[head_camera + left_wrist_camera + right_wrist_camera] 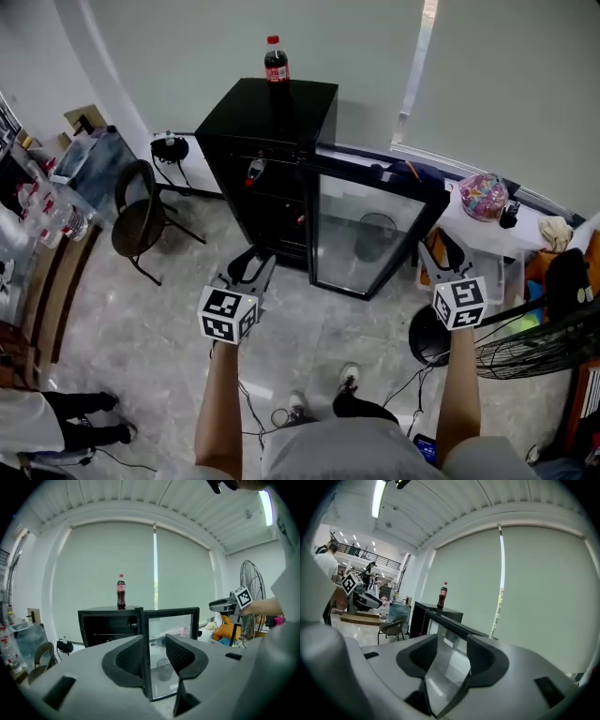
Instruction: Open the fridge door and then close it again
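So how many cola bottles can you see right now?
1 for certain: a cola bottle stands on top of the fridge, towards the back. A red-capped thing on a shelf inside may be another; I cannot tell.

Along the left tool (154, 654): dark ribbed jaws standing apart, clamped on nothing. Beyond the gap, a small black box-shaped fridge (108, 625), with its black-framed glass door (172, 624) swung open toward the right and the door's left edge lined up between the jaws. Upright on the fridge top, a dark cola bottle with a red cap (121, 592). Behind, pale roller blinds (108, 559) under a ribbed white ceiling. At right, the right tool (218, 605) with its square-marker cube, held about level, close by a black standing fan (251, 585). At far left, a brown round-backed chair (41, 654).
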Motion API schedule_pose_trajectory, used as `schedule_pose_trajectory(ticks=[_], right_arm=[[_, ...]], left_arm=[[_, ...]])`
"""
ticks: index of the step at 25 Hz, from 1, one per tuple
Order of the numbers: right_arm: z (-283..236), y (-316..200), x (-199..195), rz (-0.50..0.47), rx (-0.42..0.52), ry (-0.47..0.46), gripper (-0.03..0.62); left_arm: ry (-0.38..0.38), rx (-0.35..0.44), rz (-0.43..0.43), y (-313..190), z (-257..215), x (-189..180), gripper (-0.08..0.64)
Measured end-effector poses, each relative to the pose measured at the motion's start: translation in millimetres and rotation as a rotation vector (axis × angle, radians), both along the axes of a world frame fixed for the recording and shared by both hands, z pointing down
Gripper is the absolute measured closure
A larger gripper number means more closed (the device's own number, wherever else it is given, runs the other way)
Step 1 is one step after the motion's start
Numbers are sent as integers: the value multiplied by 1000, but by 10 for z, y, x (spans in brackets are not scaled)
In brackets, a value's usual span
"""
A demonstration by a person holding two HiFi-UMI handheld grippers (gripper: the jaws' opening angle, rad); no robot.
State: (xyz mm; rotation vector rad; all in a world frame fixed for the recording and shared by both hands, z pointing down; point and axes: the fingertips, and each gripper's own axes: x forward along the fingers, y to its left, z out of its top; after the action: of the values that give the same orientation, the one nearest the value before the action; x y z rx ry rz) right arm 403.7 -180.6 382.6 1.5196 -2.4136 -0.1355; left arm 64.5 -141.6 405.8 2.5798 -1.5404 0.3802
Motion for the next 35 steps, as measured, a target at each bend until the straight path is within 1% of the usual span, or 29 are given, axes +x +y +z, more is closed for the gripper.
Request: schedule_pose_trajectory(ticks=[2, 4, 7, 9, 11, 15, 19, 23, 26, 31, 35], right_arm=[[-156, 101, -123, -13, 25, -17, 416], [-318, 199, -221, -22, 53, -39, 437], [-510, 313, -376, -37, 88, -39, 439], [-607, 365, -487, -51, 106, -39, 439], [-668, 435, -581, -66, 115, -46, 439], [-711, 657, -737, -96, 115, -78, 439], [-721, 775, -818, -109, 113, -83, 439], [-753, 807, -800, -95, 115, -79, 439], [-743, 784, -741, -80, 111, -85, 439], [-576, 637, -544, -43, 62, -96, 439], [-416, 335, -285, -20, 17, -96, 435]], left_arm=[[7, 21, -1, 90, -136, -49, 411], [-3, 39, -2, 172, -258, -78, 419], [-39, 67, 8, 280, -407, -96, 423], [-37, 85, 16, 323, -501, -109, 426], [-32, 100, 23, 362, -575, -109, 427], [-50, 128, 49, 511, -663, -46, 428], [-36, 143, 70, 600, -693, 48, 428], [-34, 145, 90, 614, -733, 89, 428], [-26, 143, 80, 564, -743, 68, 428], [-12, 100, 55, 426, -636, 46, 428], [-32, 62, 55, 290, -506, 130, 428]])
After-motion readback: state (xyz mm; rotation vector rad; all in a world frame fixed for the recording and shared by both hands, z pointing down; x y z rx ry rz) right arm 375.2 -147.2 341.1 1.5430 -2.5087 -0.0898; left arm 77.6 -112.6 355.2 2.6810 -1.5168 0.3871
